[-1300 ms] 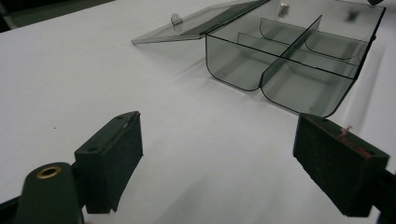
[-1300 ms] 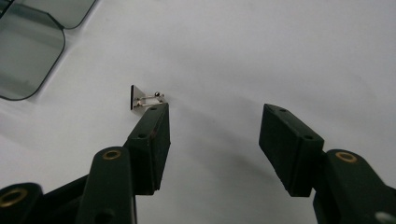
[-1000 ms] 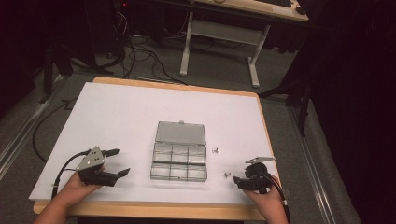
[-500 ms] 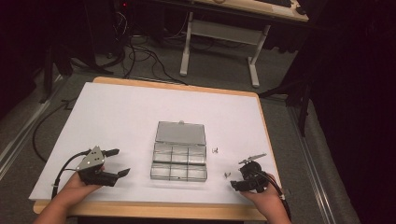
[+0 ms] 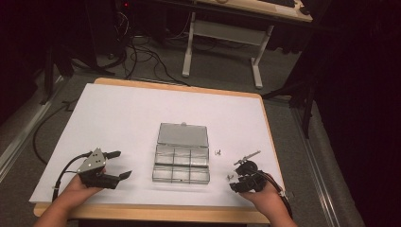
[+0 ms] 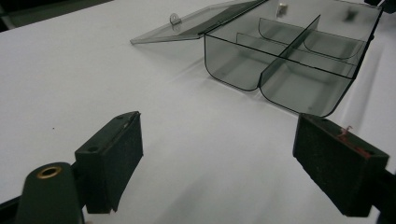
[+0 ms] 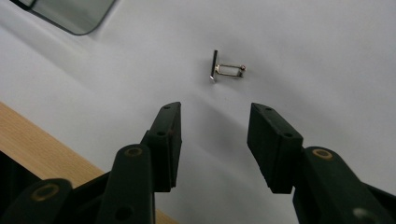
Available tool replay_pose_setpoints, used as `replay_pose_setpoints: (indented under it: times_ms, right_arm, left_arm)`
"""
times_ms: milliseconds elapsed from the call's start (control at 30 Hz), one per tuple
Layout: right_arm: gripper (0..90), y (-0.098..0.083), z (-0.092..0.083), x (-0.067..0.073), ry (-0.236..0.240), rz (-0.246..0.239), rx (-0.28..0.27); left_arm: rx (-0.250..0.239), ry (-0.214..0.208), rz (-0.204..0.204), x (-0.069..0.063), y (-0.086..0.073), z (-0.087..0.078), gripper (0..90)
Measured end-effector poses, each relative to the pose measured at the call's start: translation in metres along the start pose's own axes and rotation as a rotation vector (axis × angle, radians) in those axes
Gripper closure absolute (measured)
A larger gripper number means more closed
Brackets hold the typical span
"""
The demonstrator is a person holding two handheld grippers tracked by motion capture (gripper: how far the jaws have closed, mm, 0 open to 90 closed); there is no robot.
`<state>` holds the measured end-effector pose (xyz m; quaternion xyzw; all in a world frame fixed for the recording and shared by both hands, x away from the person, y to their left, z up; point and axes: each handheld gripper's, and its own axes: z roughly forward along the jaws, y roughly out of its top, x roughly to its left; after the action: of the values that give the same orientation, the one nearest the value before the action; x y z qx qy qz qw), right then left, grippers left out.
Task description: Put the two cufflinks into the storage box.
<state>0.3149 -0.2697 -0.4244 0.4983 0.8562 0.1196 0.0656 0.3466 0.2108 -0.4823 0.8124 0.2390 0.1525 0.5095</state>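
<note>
While the right tongs (image 7: pixel 214 140), jaws closing on nothing, hover short of a cufflink (image 7: pixel 226 69), the compartment box (image 6: pixel 299 60) lies nearly unfilled; left tongs (image 6: pixel 224 158) released.

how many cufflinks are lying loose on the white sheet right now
2 clearly: one cufflink just right of the open clear box, and a second cufflink nearer the table edge, just ahead of the right gripper. The gripper could hide others.

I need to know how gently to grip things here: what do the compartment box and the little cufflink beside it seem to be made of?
Compartment box: smoky clear plastic, apparently rigid and glossy; the dividers and white table show through its walls.
Cufflink: probably polished metal; it is silvery, with a thin flat plate and a hinged bar.
</note>
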Motion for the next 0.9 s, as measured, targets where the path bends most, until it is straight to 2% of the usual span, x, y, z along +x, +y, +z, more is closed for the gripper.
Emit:
replay_pose_setpoints:
  times_ms: [67, 333, 500, 667, 900]
  right_arm:
    - [59.1, 0.004, 0.0, 0.002, 0.013, -0.012, 0.005]
    - [68.1, 0.019, 0.005, 0.007, -0.011, -0.039, 0.035]
    - [72.9, 0.026, 0.009, 0.007, -0.007, -0.053, 0.044]
    - [78.4, 0.034, 0.012, 0.01, -0.039, -0.075, 0.06]
    - [82.7, 0.041, 0.017, 0.01, -0.06, -0.089, 0.102]
  left_arm:
    - [0.0, 0.0, 0.001, 0.0, 0.0, 0.0, 16.5]
    - [-0.001, -0.005, -0.001, 0.0, 0.0, 0.0, 16.5]
    - [-0.001, -0.006, 0.0, 0.0, 0.0, 0.0, 16.6]
    - [0.0, -0.003, 0.004, 0.0, 0.0, 0.0, 16.7]
    - [0.001, -0.006, 0.004, 0.0, 0.0, 0.0, 16.6]
